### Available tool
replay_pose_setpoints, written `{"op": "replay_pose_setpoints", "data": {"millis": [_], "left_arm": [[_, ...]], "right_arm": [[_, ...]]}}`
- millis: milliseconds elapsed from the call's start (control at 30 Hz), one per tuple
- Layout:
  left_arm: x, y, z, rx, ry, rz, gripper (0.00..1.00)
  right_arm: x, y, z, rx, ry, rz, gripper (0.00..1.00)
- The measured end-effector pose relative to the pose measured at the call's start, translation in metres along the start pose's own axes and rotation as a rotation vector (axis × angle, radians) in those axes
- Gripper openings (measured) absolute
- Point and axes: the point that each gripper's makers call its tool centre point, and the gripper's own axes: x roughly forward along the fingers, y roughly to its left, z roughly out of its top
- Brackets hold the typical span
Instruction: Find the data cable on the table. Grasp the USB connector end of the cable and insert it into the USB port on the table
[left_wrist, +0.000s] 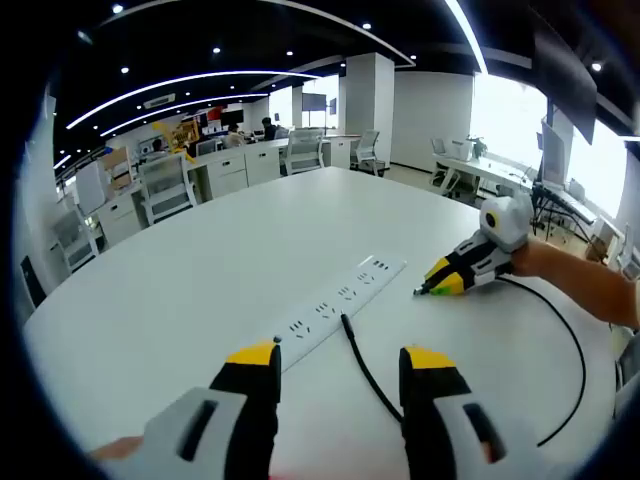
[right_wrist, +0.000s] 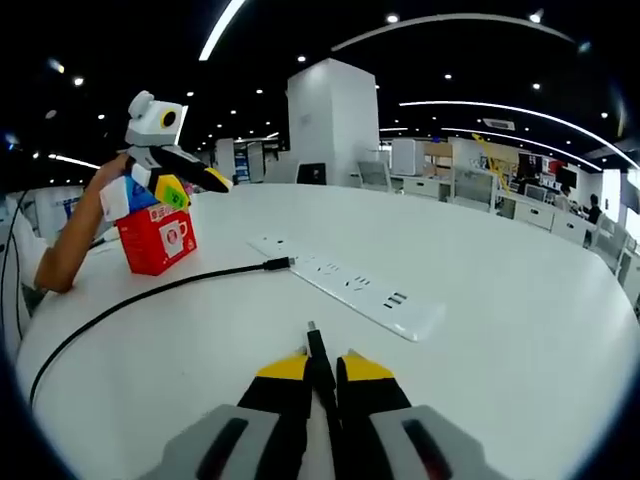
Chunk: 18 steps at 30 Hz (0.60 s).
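Right tool (right_wrist: 320, 365) clamps one cable (right_wrist: 130, 297) | one power strip (right_wrist: 355, 286) | one red box (right_wrist: 155, 237)

The left gripper (left_wrist: 340, 375) rises from the bottom of the left gripper view, its yellow-tipped jaws standing apart. The right gripper (right_wrist: 320, 368) rises from the bottom of its own view, jaws nearly closed. At the right edge of the left gripper view, a bare forearm (left_wrist: 580, 280) reaches in.

Beyond the white table (left_wrist: 180, 290) stood rows of office desks (left_wrist: 235, 165) and chairs (left_wrist: 165, 185), a white pillar (right_wrist: 333, 120), bright windows (left_wrist: 510, 120) and curved ceiling lights (left_wrist: 190, 80).
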Motion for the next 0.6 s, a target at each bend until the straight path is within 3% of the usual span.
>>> {"op": "replay_pose_setpoints", "data": {"millis": [600], "left_arm": [[0.0004, -0.0002, -0.0005, 0.0, 0.0, 0.001, 0.47]], "right_arm": [[-0.0026, -0.0002, -0.0002, -0.133, -0.066, -0.082, 0.1]]}}
